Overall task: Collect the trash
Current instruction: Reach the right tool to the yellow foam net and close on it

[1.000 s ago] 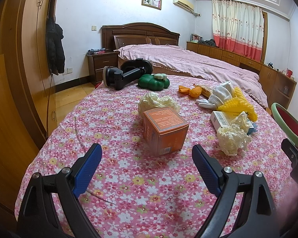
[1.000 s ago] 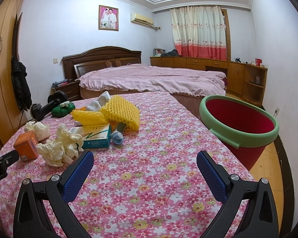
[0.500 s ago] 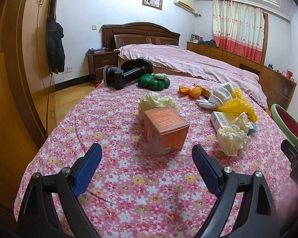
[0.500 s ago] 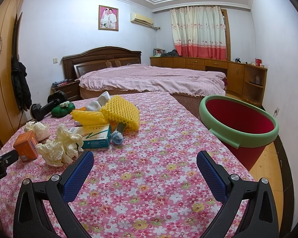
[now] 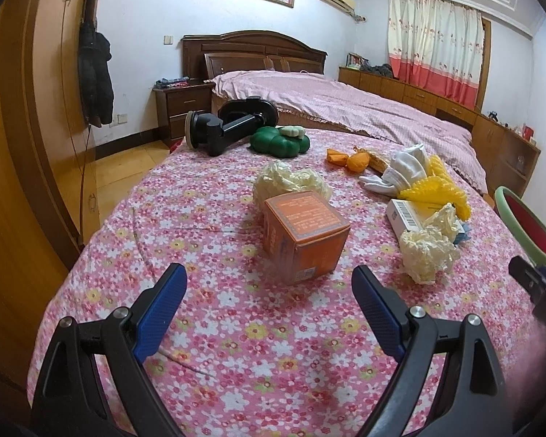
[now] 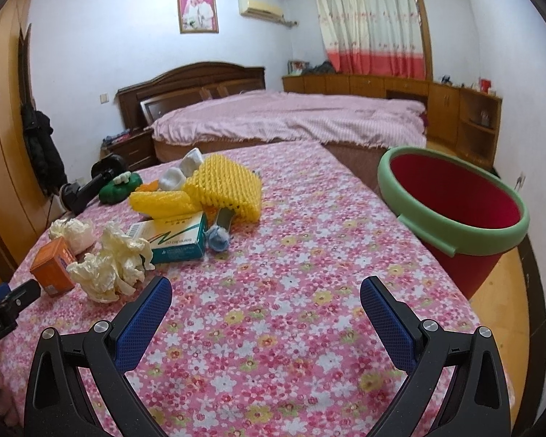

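Note:
On the floral cloth, an orange box [image 5: 304, 233] stands just ahead of my open, empty left gripper [image 5: 269, 291]. A crumpled cream paper [image 5: 427, 251] lies to its right, another [image 5: 291, 182] behind it. A white-green medicine box [image 6: 176, 236], yellow foam nets [image 6: 224, 189] and a blue scrap [image 6: 218, 238] lie further on. My right gripper [image 6: 265, 298] is open and empty over bare cloth. A red bin with a green rim [image 6: 451, 200] stands off the table's right edge.
A black phone mount [image 5: 225, 127], a green cushion-like toy [image 5: 280, 140], orange wrappers [image 5: 349, 158] and white socks [image 5: 400, 171] lie at the far end. A wardrobe [image 5: 25, 145] stands to the left, a bed [image 6: 291, 120] behind.

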`<action>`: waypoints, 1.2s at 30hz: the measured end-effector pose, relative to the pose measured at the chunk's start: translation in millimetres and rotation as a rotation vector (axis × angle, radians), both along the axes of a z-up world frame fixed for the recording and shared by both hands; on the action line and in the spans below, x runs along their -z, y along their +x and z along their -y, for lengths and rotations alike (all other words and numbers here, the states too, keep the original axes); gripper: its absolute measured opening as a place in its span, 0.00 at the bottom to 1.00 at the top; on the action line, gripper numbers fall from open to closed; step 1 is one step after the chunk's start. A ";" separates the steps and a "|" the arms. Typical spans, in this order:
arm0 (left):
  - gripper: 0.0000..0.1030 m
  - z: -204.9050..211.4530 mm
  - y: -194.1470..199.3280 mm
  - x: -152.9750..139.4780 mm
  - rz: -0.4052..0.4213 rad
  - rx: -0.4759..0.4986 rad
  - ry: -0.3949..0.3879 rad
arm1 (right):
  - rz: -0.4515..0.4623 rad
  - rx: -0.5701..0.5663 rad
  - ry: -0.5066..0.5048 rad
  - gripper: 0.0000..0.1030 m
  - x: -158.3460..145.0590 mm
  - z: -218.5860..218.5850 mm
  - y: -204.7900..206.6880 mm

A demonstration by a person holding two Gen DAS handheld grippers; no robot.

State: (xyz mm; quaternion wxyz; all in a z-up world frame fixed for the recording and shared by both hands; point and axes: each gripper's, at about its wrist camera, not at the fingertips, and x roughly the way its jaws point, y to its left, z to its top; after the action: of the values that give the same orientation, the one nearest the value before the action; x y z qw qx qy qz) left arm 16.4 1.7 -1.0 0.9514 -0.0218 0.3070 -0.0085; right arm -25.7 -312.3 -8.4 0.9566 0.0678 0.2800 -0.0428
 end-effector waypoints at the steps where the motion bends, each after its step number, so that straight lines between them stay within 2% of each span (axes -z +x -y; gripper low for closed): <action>1: 0.89 -0.1 2.7 -0.8 -0.001 -0.002 0.010 | -0.006 -0.004 0.001 1.00 -1.3 -0.8 3.0; 7: 0.89 -0.6 22.6 -15.9 -0.024 -0.001 0.012 | -0.044 -0.039 0.054 1.00 -21.5 6.1 34.3; 13: 0.89 14.2 61.7 -25.6 -0.104 0.020 -0.054 | -0.092 -0.056 0.107 1.00 -33.3 11.1 73.0; 17: 0.89 21.9 91.3 -25.2 -0.176 0.021 -0.053 | -0.131 -0.065 0.121 1.00 -31.7 10.3 97.0; 22: 0.77 37.9 125.6 -12.7 -0.277 0.012 -0.027 | -0.198 -0.085 0.134 1.00 -23.5 8.6 129.5; 25: 0.72 28.8 133.5 -7.0 -0.304 0.019 -0.063 | -0.229 -0.088 0.129 1.00 -17.7 6.7 141.1; 28: 0.68 34.3 142.6 -5.3 -0.317 0.030 -0.074 | -0.255 -0.095 0.141 0.92 -12.7 9.7 148.6; 29: 0.66 22.3 145.5 -5.8 -0.321 0.034 -0.082 | -0.267 -0.101 0.150 0.84 -10.3 10.4 151.6; 30: 0.61 23.3 148.2 -5.0 -0.325 0.042 -0.099 | -0.282 -0.105 0.158 0.75 -7.5 10.7 154.4; 32: 0.58 19.8 151.6 -5.0 -0.329 0.062 -0.120 | -0.303 -0.111 0.165 0.61 -3.7 10.5 157.7; 33: 0.57 20.5 152.0 -5.3 -0.321 0.066 -0.115 | -0.314 -0.119 0.166 0.57 -1.4 10.3 159.0; 34: 0.56 22.1 151.7 -6.2 -0.314 0.069 -0.107 | -0.321 -0.124 0.168 0.49 -0.2 10.1 159.6; 36: 0.54 24.2 152.8 -7.0 -0.307 0.080 -0.101 | -0.331 -0.138 0.172 0.42 1.7 9.1 160.6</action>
State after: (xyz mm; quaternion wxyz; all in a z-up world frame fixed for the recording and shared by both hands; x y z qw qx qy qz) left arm 169.2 -22.5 6.0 0.8900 -0.0586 0.4484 -0.0582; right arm 135.0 -321.5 -10.1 0.8888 0.1220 0.4402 0.0366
